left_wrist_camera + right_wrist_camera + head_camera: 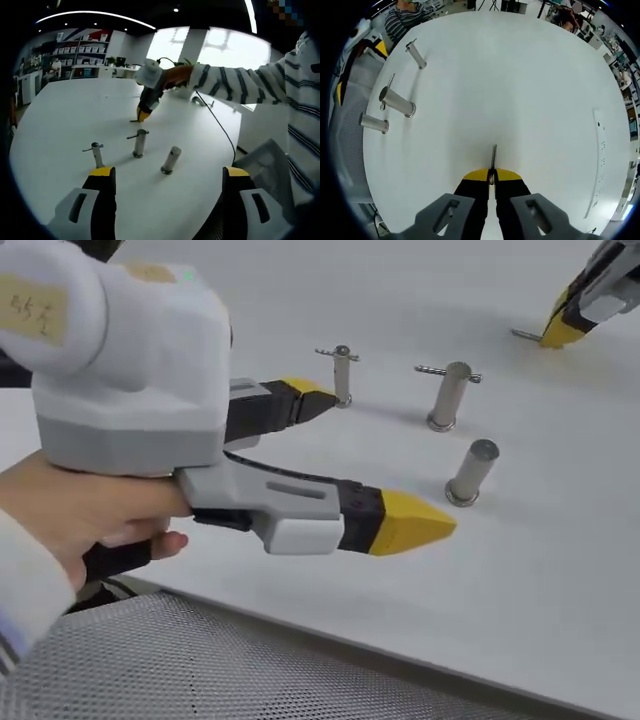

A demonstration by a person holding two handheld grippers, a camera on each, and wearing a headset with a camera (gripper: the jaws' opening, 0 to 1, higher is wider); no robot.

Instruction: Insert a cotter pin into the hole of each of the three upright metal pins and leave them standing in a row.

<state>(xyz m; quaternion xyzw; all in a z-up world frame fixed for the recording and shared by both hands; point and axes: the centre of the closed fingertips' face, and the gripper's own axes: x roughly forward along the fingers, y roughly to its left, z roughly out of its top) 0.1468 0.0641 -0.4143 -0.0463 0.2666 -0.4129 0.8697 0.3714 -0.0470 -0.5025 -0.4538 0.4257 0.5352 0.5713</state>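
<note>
Three metal pins stand upright in a loose row on the white worktop [560, 560]. The slim pin [343, 380], at the left end in the head view, carries a cotter pin [335, 353] through its top. The thicker middle pin [447, 400] also has a crosswise cotter pin [447, 372]. The third pin [471, 472], nearest the person, has nothing through its top. The left hand-held gripper [395, 461] hovers just beside this row with its yellow-tipped jaws spread wide and nothing between them. In its own view, all three pins sit in the gap ahead of the jaws. A hand [90, 510] grips its handle at the worktop's near edge, above a grey mesh surface [200, 660]. Well apart from the row, at the far side of the worktop, the right hand-held gripper [492, 176] is clamped on a loose cotter pin [493, 156] that juts straight out from its closed tips. The pin lies low over the worktop, though whether its end touches the surface cannot be told. A striped sleeve [240, 87] reaches in behind that gripper.
</note>
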